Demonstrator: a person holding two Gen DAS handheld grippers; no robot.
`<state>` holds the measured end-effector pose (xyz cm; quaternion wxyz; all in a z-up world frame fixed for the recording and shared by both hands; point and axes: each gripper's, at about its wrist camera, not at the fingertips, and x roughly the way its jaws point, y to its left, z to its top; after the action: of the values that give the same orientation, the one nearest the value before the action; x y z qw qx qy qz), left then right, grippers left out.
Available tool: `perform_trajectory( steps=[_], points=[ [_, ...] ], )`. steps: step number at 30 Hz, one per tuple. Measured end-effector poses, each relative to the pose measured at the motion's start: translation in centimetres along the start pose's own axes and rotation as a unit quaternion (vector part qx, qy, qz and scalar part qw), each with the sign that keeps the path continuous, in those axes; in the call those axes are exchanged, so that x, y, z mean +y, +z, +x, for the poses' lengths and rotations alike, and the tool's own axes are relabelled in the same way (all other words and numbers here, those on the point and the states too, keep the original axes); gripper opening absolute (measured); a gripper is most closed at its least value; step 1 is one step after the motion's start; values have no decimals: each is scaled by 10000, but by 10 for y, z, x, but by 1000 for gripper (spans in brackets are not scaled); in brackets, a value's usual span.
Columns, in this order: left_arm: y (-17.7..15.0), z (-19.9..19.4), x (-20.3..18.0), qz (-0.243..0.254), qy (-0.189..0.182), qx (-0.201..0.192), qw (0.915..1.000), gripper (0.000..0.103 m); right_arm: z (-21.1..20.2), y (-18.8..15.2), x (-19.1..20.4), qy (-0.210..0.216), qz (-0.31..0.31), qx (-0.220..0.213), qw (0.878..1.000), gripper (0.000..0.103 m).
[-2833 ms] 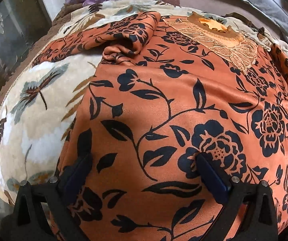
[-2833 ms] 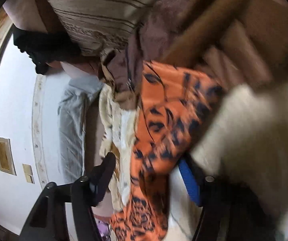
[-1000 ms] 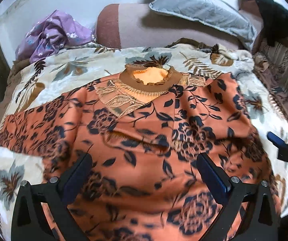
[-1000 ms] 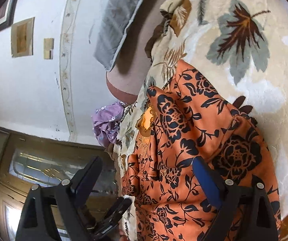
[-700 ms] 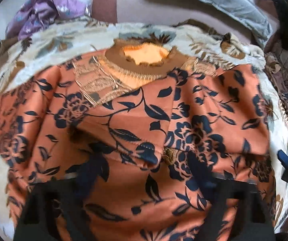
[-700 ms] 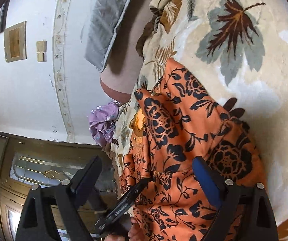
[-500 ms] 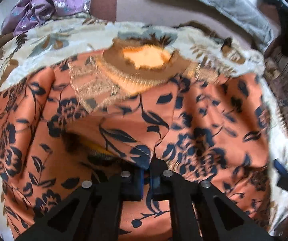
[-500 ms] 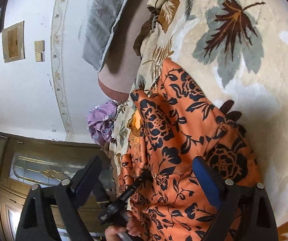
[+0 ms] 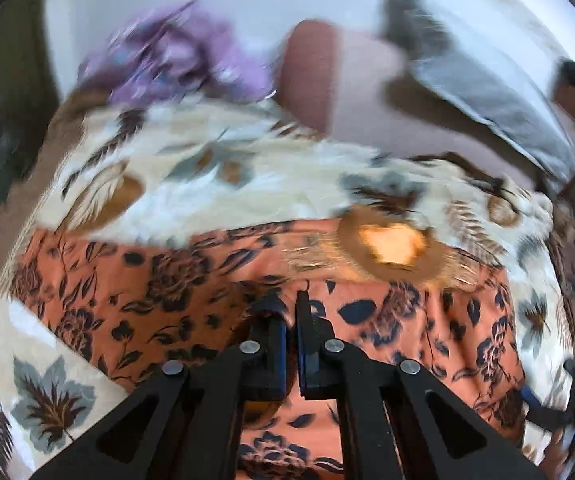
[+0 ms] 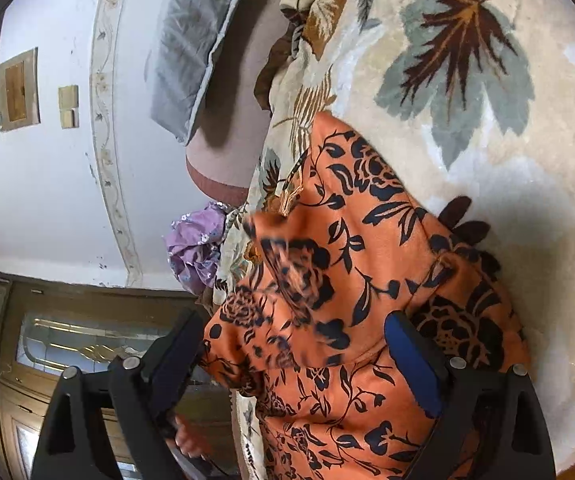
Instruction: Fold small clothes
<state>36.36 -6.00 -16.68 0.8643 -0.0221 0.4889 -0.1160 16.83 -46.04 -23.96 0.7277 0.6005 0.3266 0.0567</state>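
An orange top with dark floral print (image 9: 159, 296) lies spread on a cream leaf-patterned blanket (image 9: 215, 176), its brown neckline (image 9: 393, 246) at the far side. My left gripper (image 9: 292, 304) is shut on a fold of the orange top near its middle and lifts it; the view is blurred by motion. In the right wrist view the orange top (image 10: 367, 248) bulges up between my open right gripper's fingers (image 10: 411, 356). My right gripper (image 10: 291, 344) is open and holds nothing, at the top's right edge.
A purple garment (image 9: 175, 64) lies bunched at the far left of the bed. A grey pillow (image 9: 487, 84) leans on the brown headboard (image 9: 327, 80). A wooden glass-fronted cabinet (image 10: 47, 340) stands beside the bed. The blanket (image 10: 527, 160) spreads to the right.
My left gripper closed on a fold of the orange top and has pulled it up and toward the far left. The right gripper stayed open and nearly still.
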Motion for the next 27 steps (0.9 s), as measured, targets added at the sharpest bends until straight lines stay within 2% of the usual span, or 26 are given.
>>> perform_trajectory(
  steps=[2,4,7,10,12,15,19,24,27],
  points=[
    [1,18,20,-305,-105,458,9984,4,2,-1,3,-74,-92,-6,9999,93],
    [-2,26,24,-270,55,602,9978,7,5,-2,5,-166,-210,-27,9996,93],
    [-10,21,29,-110,190,458,9987,12,10,-3,9,-223,-355,-8,9991,93],
    [-10,8,45,-59,430,247,9988,27,15,-6,17,-398,-637,19,9972,82],
    [-6,-1,68,-216,688,98,9973,40,18,-8,18,-476,-777,49,9958,81],
    [-4,-12,113,-670,983,-13,9929,41,22,-10,19,-572,-892,92,9943,81],
    [-9,-19,173,-1314,1253,100,9833,42,28,-12,17,-560,-846,202,9946,81],
    [-27,-21,239,-2255,1153,183,9672,42,37,-16,15,-651,-826,292,9940,81],
    [-39,-15,266,-2846,753,168,9556,42,43,-18,15,-700,-844,342,9934,81]
  ],
)
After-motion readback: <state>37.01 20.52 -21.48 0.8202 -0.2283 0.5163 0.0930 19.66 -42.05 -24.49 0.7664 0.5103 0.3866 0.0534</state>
